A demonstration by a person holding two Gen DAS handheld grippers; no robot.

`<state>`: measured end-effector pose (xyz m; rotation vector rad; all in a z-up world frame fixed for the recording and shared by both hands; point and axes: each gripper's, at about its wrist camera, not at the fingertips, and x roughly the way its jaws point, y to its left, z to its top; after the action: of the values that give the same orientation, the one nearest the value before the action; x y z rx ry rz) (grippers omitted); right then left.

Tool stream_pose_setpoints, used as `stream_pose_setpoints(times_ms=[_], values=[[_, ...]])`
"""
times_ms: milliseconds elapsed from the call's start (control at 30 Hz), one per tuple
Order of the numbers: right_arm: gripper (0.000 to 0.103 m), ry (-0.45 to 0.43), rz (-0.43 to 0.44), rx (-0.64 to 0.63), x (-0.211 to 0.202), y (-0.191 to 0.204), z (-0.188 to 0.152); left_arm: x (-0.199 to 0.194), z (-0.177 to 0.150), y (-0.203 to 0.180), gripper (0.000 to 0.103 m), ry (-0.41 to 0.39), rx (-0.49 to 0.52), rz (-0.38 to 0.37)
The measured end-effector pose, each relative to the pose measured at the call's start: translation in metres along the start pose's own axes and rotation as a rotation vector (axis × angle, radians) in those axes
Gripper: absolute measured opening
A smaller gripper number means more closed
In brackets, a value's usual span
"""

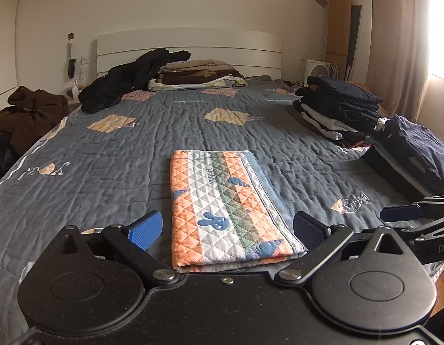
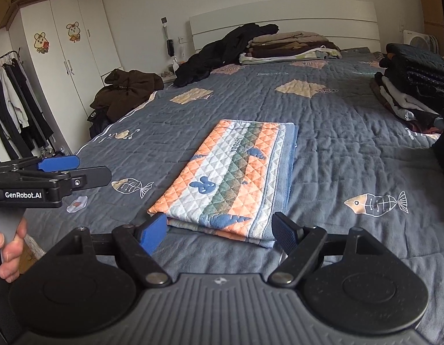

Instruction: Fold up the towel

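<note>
A folded quilted towel [image 1: 227, 204], striped orange, white and green with blue rabbit shapes, lies flat on the grey bedspread [image 1: 106, 155]. My left gripper [image 1: 226, 230] hovers just short of its near edge, open, with nothing between its fingers. In the right wrist view the same towel [image 2: 236, 172] lies diagonally ahead, and my right gripper [image 2: 219, 231] stands open at its near short end, holding nothing. The left gripper [image 2: 78, 169] also shows at the left of that view, held by a hand [image 2: 9, 247]. The right gripper's tips [image 1: 403, 211] show at the right of the left wrist view.
Stacks of folded dark clothes [image 1: 339, 106] sit along the bed's right side. More folded clothes [image 1: 198, 74] and a black jacket [image 1: 129, 77] lie by the headboard. A brown garment [image 2: 127, 86] is heaped left of the bed, beside a white wardrobe [image 2: 66, 57] and a clothes rail [image 2: 9, 109].
</note>
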<state>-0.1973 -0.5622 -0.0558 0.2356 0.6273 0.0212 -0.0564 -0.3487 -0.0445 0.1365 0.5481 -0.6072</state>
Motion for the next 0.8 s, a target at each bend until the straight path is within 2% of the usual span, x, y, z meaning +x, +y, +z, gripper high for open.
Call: stream_pose_setpoints(times_ms=[433,800], values=[[0.079,0.027,0.021,-0.013,0.031,-0.024,0.023,0.030,0.015,0.002,0.098,0.050,0.084,0.021],[0.079,0.063,-0.001,-0.028,0.061,-0.029,0.046,0.047,0.028,0.017,0.098,0.062,0.089,0.013]])
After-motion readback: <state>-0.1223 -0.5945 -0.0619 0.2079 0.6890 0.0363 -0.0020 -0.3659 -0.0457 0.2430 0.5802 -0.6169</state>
